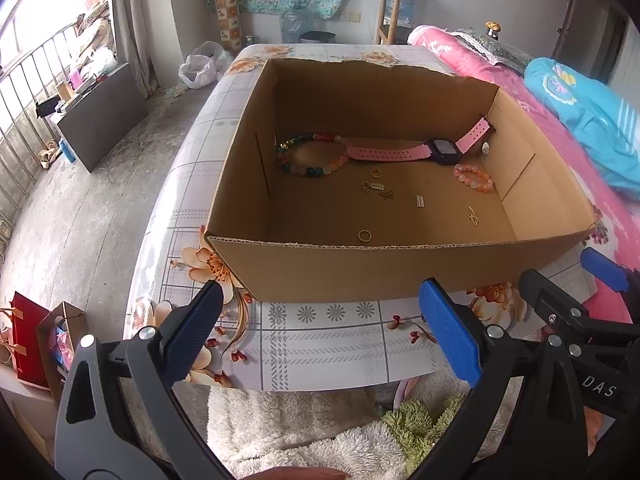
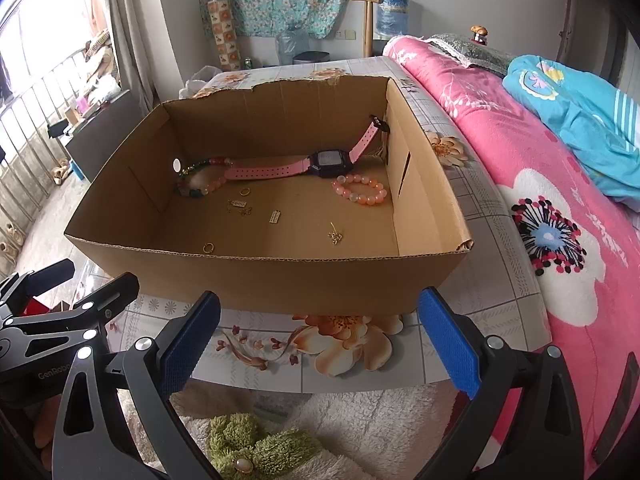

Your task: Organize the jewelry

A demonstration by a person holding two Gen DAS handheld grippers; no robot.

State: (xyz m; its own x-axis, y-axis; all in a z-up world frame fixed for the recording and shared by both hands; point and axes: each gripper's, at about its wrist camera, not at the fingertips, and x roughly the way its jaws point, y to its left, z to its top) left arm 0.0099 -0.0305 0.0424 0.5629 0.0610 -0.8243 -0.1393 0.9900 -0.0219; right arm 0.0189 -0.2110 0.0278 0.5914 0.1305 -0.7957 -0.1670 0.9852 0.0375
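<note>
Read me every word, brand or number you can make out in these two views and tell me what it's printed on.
"DAS": white letters on the right gripper body, seen at the right edge of the left wrist view; it may be cut off.
"GenRobo": on the left gripper body, at the left edge of the right wrist view; the rest is hidden.
Watch face: digits too blurred to read.
Cardboard box: no print visible.

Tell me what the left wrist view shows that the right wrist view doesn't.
Only the left wrist view shows the red gift bag on the floor and the right hand-held gripper. Only the right wrist view shows the pearl brooch on green fluff and the left hand-held gripper. Both show the cardboard box holding the pink watch, two bead bracelets and small gold pieces.
</note>
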